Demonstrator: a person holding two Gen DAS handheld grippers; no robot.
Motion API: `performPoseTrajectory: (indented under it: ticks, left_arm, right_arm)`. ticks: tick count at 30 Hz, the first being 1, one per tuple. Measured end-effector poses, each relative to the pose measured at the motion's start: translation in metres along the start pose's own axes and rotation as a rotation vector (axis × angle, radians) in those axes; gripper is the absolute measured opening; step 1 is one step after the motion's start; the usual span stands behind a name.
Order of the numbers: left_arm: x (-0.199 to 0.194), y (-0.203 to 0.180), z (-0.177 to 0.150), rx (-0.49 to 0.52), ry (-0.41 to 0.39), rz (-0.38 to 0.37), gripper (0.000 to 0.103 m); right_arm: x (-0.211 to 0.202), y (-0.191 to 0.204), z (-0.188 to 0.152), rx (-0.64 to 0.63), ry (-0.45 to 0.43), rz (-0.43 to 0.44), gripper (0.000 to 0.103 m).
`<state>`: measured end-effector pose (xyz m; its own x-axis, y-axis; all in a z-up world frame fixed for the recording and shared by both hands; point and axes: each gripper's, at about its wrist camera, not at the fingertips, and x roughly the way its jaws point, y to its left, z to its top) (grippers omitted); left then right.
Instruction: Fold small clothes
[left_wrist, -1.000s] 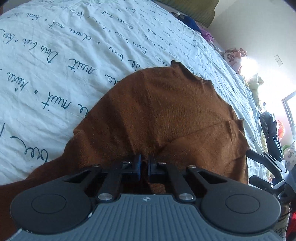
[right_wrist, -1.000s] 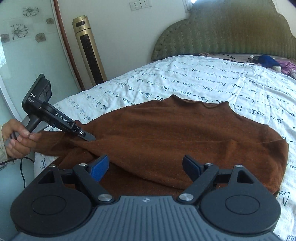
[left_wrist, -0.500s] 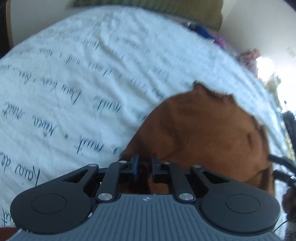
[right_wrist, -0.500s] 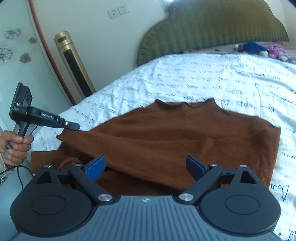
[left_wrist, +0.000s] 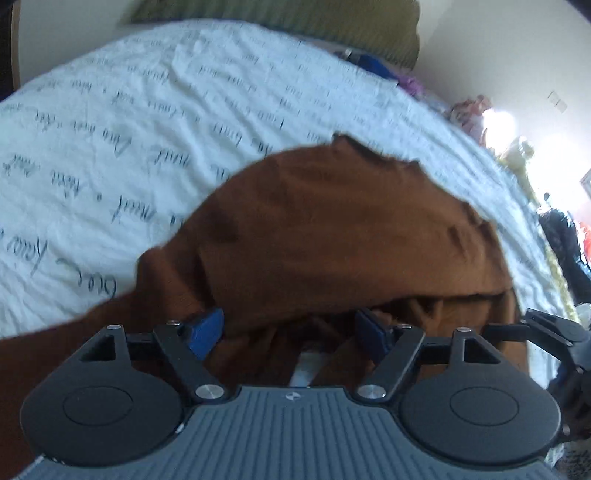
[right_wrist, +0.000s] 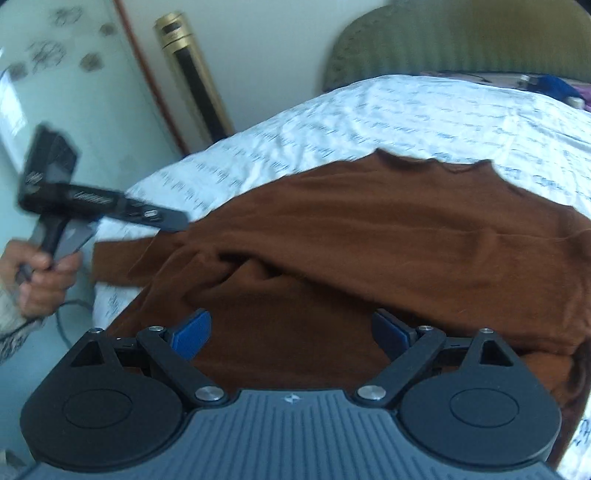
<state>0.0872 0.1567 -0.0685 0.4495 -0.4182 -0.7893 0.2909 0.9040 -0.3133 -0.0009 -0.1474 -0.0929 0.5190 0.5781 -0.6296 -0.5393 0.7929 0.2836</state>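
Judging from how the brown sweater lies on the bed, the main risk is that the sleeve folded across its body slips back or bunches: it already lies in loose ridges near the left shoulder, and a careless pass of either tool over the knit could drag the layer askew. A second risk is a snag, since the soft fabric sits right under both sets of pads and a closing pinch could catch two layers instead of one (hard to separate by sight here, as both views are blurred).

The left gripper has its jaws opening at this moment, already well apart; crumpled sweater cloth lies beneath and between them, but the blue pads do not press on it, so nothing is held. The right gripper stands with its jaws very wide, hovering over the lower part of the sweater and gripping nothing. In the right wrist view the person's left hand holds its tool beside the sweater's near-left edge, over the sheet.
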Motion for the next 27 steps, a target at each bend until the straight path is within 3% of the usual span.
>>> performPoseTrajectory:
  ticks: [2,4,5,7,11,13,14,15,17,18,19,20,21,27]
  left_arm:
    - [-0.003,0.002,-0.011,0.003,-0.015,-0.001,0.076]
    - [-0.025,0.003,-0.017,-0.012,-0.037,-0.058,0.080]
    - [-0.038,0.005,-0.022,-0.029,-0.059,-0.095,0.090]
    - [-0.057,0.008,-0.037,-0.054,-0.077,-0.130,0.102]
    - [-0.056,0.008,-0.075,-0.050,0.010,-0.092,0.102]
    - [-0.048,0.007,-0.091,-0.094,0.043,-0.104,0.101]
    - [-0.051,0.000,-0.098,-0.093,0.005,-0.089,0.100]
    - [-0.049,-0.007,-0.101,-0.092,0.015,-0.109,0.097]
    - [-0.040,-0.017,-0.103,-0.117,0.063,-0.204,0.038]
    - [-0.029,-0.020,-0.105,-0.160,0.128,-0.267,0.013]
    - [-0.023,-0.021,-0.107,-0.185,0.142,-0.293,0.015]
    - [-0.020,-0.023,-0.110,-0.193,0.139,-0.302,0.014]
    - [-0.019,-0.021,-0.111,-0.219,0.143,-0.307,0.014]
    - [-0.072,-0.004,-0.112,-0.309,0.034,-0.392,0.013]
  right_arm:
    - [0.009,0.019,-0.015,-0.101,0.110,-0.023,0.094]
    - [-0.001,0.027,-0.026,-0.152,0.121,-0.092,0.094]
    - [-0.014,0.023,-0.027,-0.126,0.099,-0.104,0.094]
    - [-0.049,0.004,-0.032,0.005,0.022,-0.154,0.094]
    - [-0.103,-0.048,-0.079,0.397,-0.065,-0.237,0.095]
    - [-0.110,-0.053,-0.110,0.508,-0.068,-0.221,0.095]
    - [-0.109,-0.050,-0.120,0.535,-0.068,-0.212,0.095]
    - [-0.109,-0.041,-0.127,0.530,-0.091,-0.213,0.095]
    - [-0.100,-0.016,-0.132,0.483,-0.129,-0.188,0.093]
    - [-0.092,-0.009,-0.135,0.492,-0.148,-0.140,0.079]
    - [-0.083,-0.002,-0.136,0.489,-0.152,-0.111,0.065]
    - [-0.075,0.005,-0.133,0.467,-0.130,-0.124,0.021]
    - [-0.073,0.004,-0.132,0.486,-0.123,-0.095,0.005]
    - [-0.140,0.001,-0.112,0.466,-0.246,-0.069,0.005]
